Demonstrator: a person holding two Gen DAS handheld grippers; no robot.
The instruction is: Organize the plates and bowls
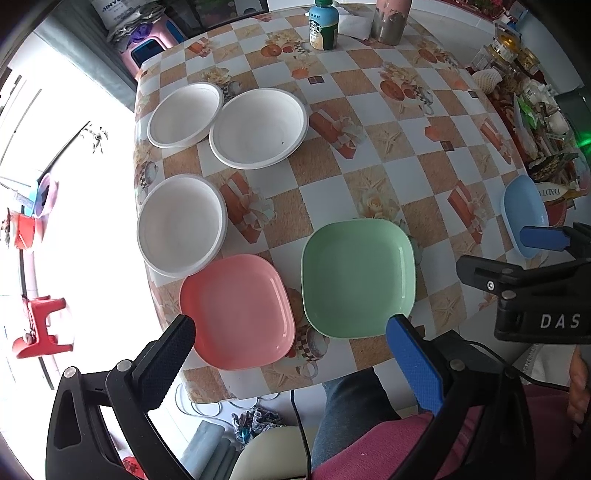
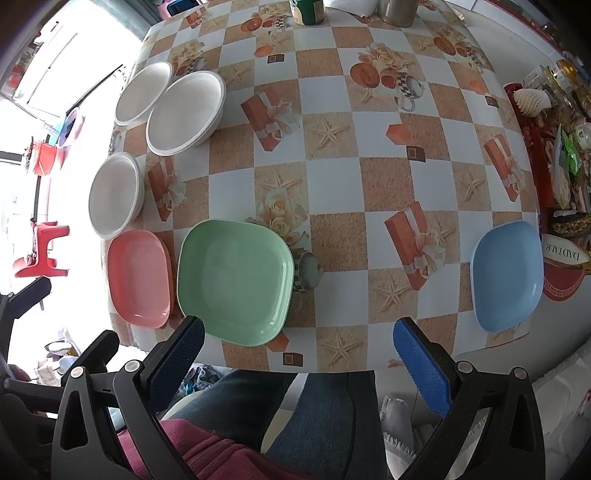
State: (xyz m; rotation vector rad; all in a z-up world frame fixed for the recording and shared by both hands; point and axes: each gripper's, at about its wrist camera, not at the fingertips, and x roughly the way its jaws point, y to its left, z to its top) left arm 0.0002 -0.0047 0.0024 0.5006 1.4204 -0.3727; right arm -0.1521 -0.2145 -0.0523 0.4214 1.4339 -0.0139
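Three white bowls stand at the table's left: one far left [image 1: 184, 114], one beside it [image 1: 258, 129], one nearer [image 1: 181, 225]. A pink plate [image 1: 236, 310] and a green plate [image 1: 358, 277] lie near the front edge; both show in the right wrist view, pink [image 2: 140, 277] and green [image 2: 232, 280]. A blue plate [image 2: 508, 275] lies at the right. My left gripper [image 1: 291, 354] is open and empty, above the front edge near the pink and green plates. My right gripper [image 2: 299, 354] is open and empty, over the front edge between the green and blue plates.
A checked tablecloth [image 2: 332, 184] covers the table. A bottle [image 1: 324, 26] and a metal cup [image 1: 388, 22] stand at the far edge. A cluttered red tray [image 2: 554, 177] fills the right side. A red stool [image 1: 37, 328] stands on the floor at left.
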